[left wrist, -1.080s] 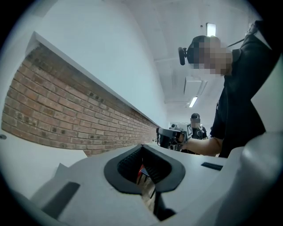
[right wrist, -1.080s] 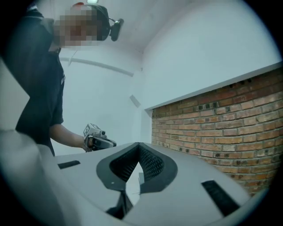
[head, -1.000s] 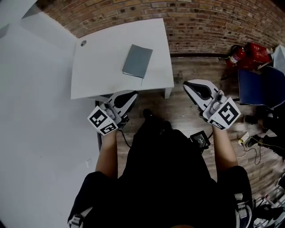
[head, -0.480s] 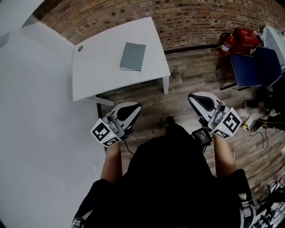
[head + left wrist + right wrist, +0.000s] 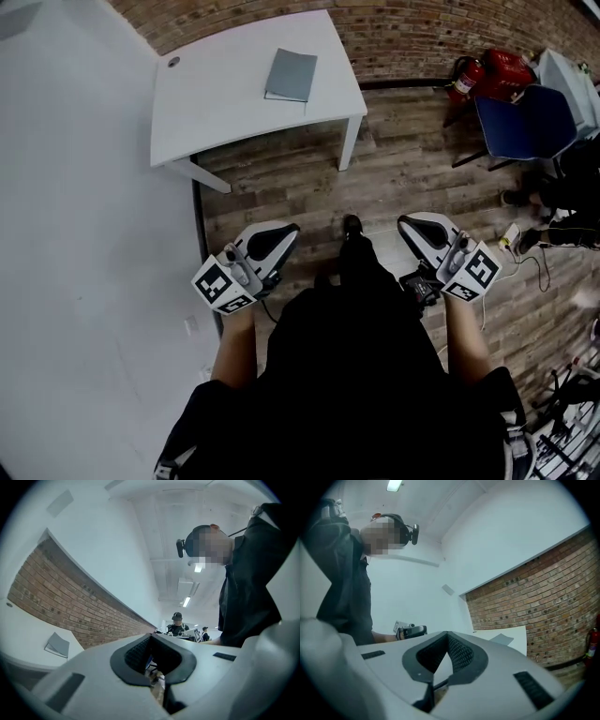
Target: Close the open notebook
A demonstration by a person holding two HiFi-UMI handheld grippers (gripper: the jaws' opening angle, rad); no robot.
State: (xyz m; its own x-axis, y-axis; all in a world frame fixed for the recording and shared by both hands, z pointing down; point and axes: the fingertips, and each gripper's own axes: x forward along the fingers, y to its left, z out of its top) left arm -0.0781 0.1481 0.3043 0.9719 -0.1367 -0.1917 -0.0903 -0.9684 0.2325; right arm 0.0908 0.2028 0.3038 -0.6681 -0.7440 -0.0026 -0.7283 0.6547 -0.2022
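Here, the white table stands at upper left on the wood floor, with the grey notebook lying closed and flat near its right end. Well apart from it, the left gripper has its 2 jaws pressed together, empty. The right gripper is likewise closed on nothing. Farther right stand a red fire extinguisher and a blue chair.
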